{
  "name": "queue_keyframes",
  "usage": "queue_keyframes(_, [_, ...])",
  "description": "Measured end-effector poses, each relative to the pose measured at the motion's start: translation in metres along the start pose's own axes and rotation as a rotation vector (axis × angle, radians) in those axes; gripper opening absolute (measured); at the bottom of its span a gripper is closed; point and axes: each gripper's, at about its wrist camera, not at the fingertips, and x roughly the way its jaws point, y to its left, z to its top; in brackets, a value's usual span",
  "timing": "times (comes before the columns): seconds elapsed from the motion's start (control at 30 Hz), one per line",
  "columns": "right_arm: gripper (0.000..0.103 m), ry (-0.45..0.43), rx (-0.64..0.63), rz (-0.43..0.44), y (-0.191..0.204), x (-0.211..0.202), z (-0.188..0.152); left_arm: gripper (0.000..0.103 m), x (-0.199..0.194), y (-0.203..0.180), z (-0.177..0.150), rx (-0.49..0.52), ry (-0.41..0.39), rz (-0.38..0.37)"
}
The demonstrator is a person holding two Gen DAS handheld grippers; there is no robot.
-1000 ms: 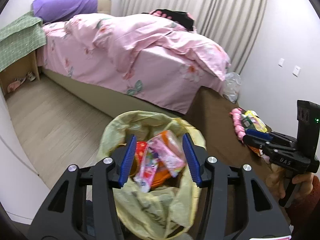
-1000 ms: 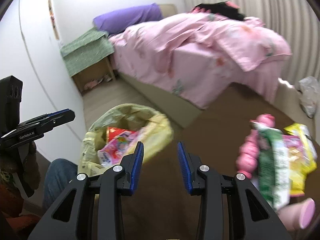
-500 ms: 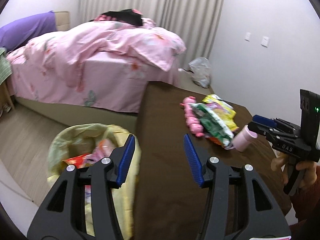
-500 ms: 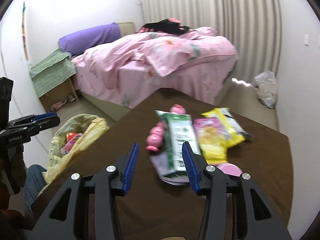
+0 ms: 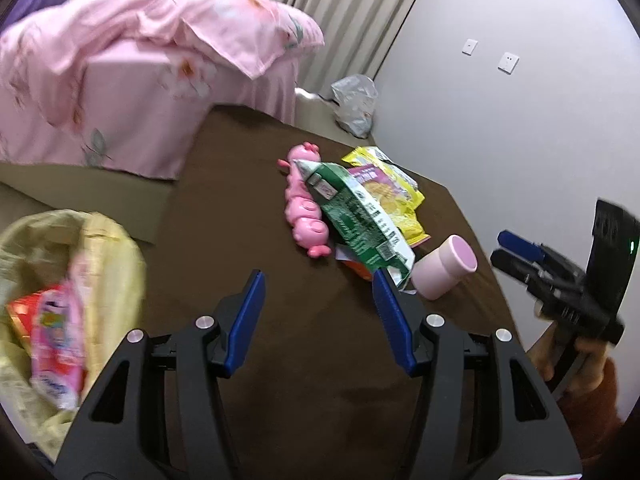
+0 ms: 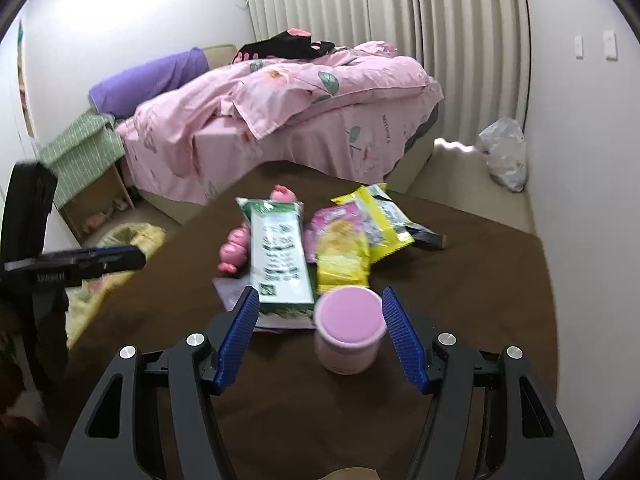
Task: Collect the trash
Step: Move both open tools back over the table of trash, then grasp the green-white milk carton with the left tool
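Note:
On the brown table [image 5: 280, 360] lies a heap of trash: a green carton [image 5: 356, 216], yellow snack bags [image 5: 396, 196], a pink toy [image 5: 304, 216] and a pink cup [image 5: 444, 270] on its side. My left gripper [image 5: 318, 280] hovers over the table short of the heap, its jaws opening with nothing between them. My right gripper [image 6: 320, 294] is opening wide around the pink cup [image 6: 348, 320], which sits between the fingers nearer the right one; the pads do not press it. A yellow trash bag [image 5: 100, 248] with wrappers hangs off the table's left side.
A bed with a pink quilt [image 6: 300, 100] stands beyond the table. A white plastic bag [image 6: 504, 152] lies on the floor by the right wall. A cabinet under a green cloth [image 6: 80, 152] is at the left. A hand [image 5: 576, 360] holds the right gripper.
Both grippers swung away from the trash bag to the heap on the table. The right jaws spread much wider and now stand around the pink cup.

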Motion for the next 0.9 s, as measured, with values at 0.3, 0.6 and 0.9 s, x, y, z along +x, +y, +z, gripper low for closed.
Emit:
queue_keyframes(0.3, [0.061, 0.001, 0.037, -0.086, -0.038, 0.005, -0.006, 0.054, 0.054, -0.029, 0.027, -0.008, 0.034, -0.045])
queue_keyframes(0.6, [0.061, -0.002, 0.106, -0.078, -0.063, 0.008, -0.017, 0.054, 0.117, -0.037, 0.051, -0.128, 0.103, 0.072])
queue_keyframes(0.9, [0.061, -0.008, 0.126, -0.077, -0.068, 0.015, -0.015, 0.019, 0.114, -0.04, 0.045, -0.038, 0.111, 0.07])
